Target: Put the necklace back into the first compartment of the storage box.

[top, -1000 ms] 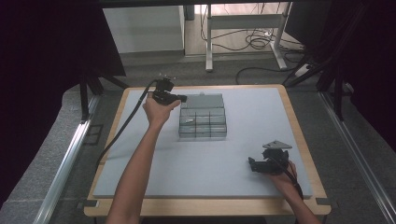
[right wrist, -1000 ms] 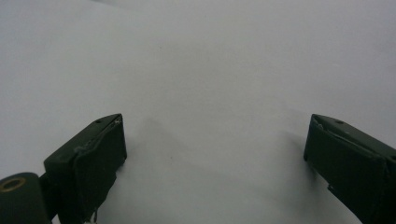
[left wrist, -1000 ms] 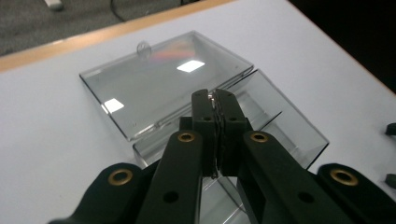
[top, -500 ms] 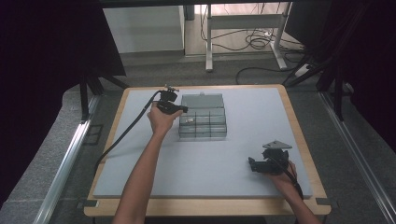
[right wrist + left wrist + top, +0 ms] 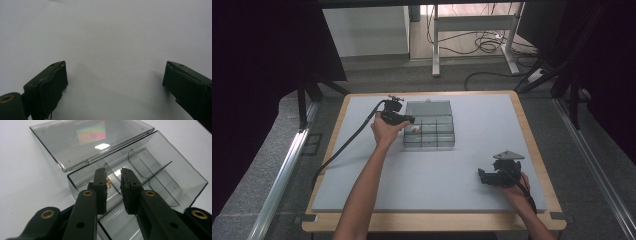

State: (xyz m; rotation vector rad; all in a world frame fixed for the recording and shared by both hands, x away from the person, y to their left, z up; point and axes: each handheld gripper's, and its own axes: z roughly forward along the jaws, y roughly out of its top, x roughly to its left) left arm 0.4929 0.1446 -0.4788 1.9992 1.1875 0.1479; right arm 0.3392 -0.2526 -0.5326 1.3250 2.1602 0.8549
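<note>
A clear plastic compartment box (image 5: pixel 438 136) sits at the table's middle rear, its lid (image 5: pixel 428 107) folded flat behind it. My left gripper (image 5: pixel 411 120) hovers over the box's left end. In the left gripper view its jaws (image 5: pixel 113 173) stand a narrow gap apart above a compartment of the box (image 5: pixel 160 177), with nothing clamped between them. A small brownish piece (image 5: pixel 108 183) lies in the compartment just below the tips. My right gripper (image 5: pixel 482 176) rests near the table's front right, wide open over bare grey surface (image 5: pixel 115 66).
The open lid (image 5: pixel 82 142) lies flat beyond the box. The grey mat (image 5: pixel 362 170) has a wooden border (image 5: pixel 432 222). A black cable (image 5: pixel 347 145) trails from the left gripper to the left front. Metal rails and desk legs stand beyond the table.
My left gripper has moved nearer and slightly right, from behind the box's left corner to over its left compartments. The right gripper has not moved.
</note>
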